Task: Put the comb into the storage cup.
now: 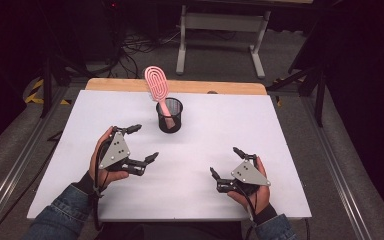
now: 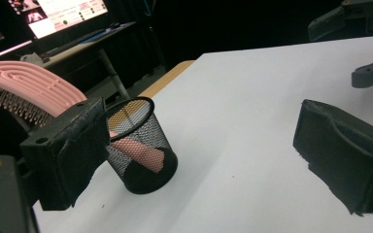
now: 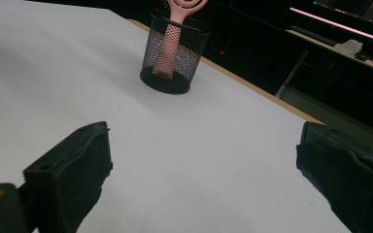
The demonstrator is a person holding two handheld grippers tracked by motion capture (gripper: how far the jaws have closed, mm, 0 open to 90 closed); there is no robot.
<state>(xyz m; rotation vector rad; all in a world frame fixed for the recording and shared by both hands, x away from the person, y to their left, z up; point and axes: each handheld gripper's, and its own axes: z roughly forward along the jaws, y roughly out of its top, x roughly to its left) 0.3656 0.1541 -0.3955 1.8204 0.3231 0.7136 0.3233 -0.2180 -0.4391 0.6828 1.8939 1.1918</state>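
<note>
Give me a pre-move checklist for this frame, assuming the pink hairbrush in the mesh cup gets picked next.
1. Left gripper open and holding nothing: ok.
2. Right gripper open and holding nothing: ok.
3. Pink hairbrush reachable, its head leaning out above the rim of the mesh cup: ok.
4. Cup upright on the white table: ok.
5. Bare table between both grippers and the cup: ok.
6. Cup stays put when the brush is lifted: cannot tell.
</note>
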